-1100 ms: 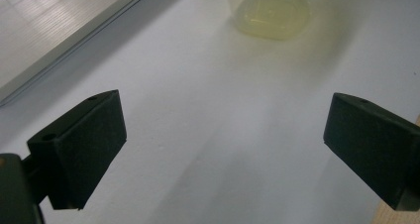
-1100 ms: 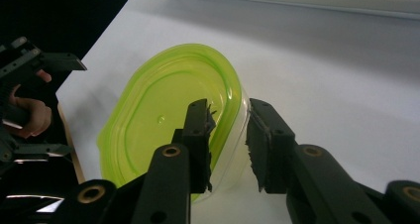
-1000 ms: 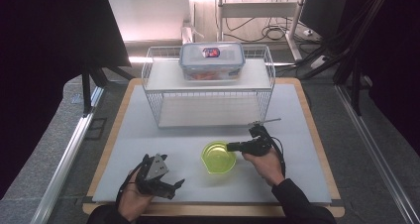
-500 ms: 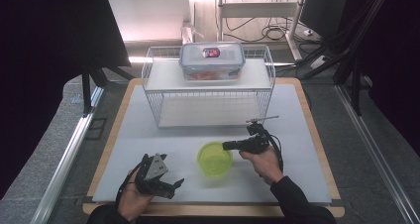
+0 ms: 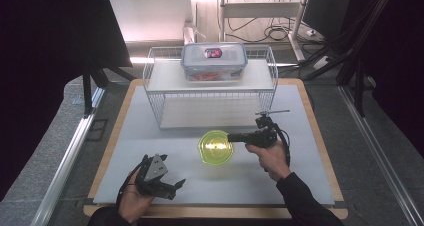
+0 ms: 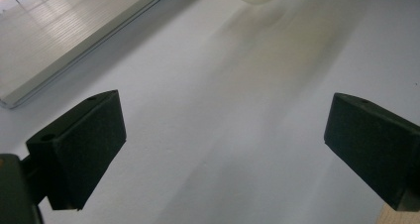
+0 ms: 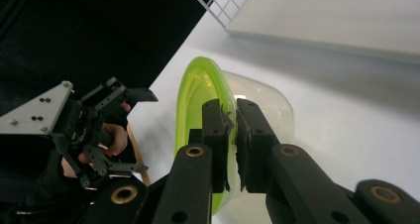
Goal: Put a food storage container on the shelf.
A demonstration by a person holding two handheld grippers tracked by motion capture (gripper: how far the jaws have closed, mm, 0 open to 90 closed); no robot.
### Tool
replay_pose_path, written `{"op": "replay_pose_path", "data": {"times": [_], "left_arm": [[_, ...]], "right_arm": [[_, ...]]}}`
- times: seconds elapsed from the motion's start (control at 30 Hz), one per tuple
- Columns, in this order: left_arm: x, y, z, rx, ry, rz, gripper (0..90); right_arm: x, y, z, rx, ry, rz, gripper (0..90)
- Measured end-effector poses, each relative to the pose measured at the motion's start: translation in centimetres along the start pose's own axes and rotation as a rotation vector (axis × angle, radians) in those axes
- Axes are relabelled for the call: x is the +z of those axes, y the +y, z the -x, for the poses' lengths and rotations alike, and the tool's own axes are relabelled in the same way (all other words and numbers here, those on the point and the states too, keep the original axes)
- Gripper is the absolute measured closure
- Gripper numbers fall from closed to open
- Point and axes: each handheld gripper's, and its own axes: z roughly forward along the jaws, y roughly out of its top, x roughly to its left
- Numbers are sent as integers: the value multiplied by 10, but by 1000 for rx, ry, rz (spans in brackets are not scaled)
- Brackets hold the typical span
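The right gripper [image 7: 230, 135] pinches the green bowl's [image 5: 216, 147] rim. The left gripper [image 6: 223, 149] gapes wide, empty. The box's [image 5: 214, 61] label is unreadable.

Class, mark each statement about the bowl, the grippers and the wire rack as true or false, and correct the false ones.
1. The right gripper grips the green bowl by its rim. True.
2. The left gripper holds a cup. False: its fingers are open with nothing between them.
3. A lidded container sits on top of the wire rack. True.
4. The bowl is inside the rack. False: it is in front of the rack, over the mat.
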Motion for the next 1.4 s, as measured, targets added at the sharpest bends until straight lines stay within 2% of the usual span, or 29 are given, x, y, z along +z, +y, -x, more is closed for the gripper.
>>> {"op": "replay_pose_path", "data": {"times": [0.4,0.67,1.1,1.23,1.33,1.4], "left_arm": [[1,0,0,-7,-2,1,23],[2,0,0,-7,-4,-1,23],[1,-1,0,-9,-3,1,22],[1,-1,-1,-13,0,9,18],[-2,0,-3,-32,5,27,8],[-4,-1,-6,-67,0,59,6]], "right_arm": [[-14,19,-12,-24,26,55,841],[-26,36,-23,-42,47,111,842],[-45,72,-42,-37,73,172,842],[-55,88,-49,-34,92,203,842],[-59,95,-52,-34,92,212,842],[-66,105,-57,-32,104,236,842]]}}
